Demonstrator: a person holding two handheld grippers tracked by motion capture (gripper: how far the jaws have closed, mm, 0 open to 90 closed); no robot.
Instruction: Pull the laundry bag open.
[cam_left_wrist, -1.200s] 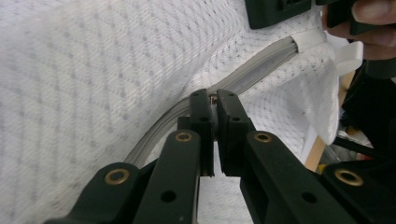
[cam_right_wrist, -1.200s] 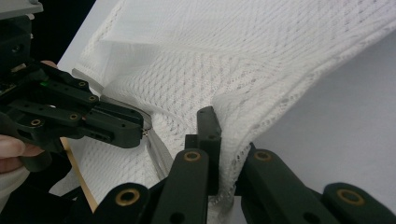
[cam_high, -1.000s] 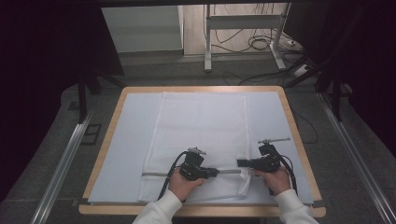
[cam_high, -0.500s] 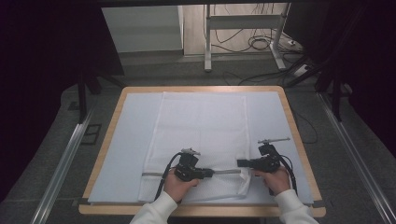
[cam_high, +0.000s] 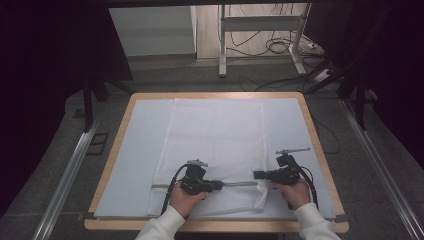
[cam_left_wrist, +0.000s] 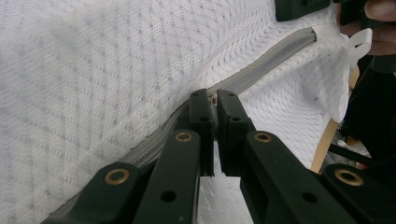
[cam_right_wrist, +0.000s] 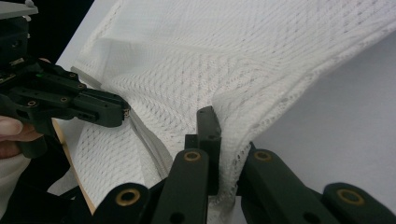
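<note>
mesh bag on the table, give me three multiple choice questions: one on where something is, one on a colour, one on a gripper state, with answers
1. Where does the grey zipper run on the white mesh bag?
A. across the end near the person
B. across the far end
C. down the middle lengthwise

2. What colour is the table cover under the bag?
A. dark green
B. pale blue
C. red

3. How is the left gripper?
A. wide open above the bag
B. shut on the zipper pull
C. lying on the floor

Answers:
1 A, the high view shows the grey strip between the two grippers at the near end.
2 B, pale blue shows on both sides of the bag.
3 B, the left gripper view shows its jaws closed on a small metal pull at the zipper.
</note>
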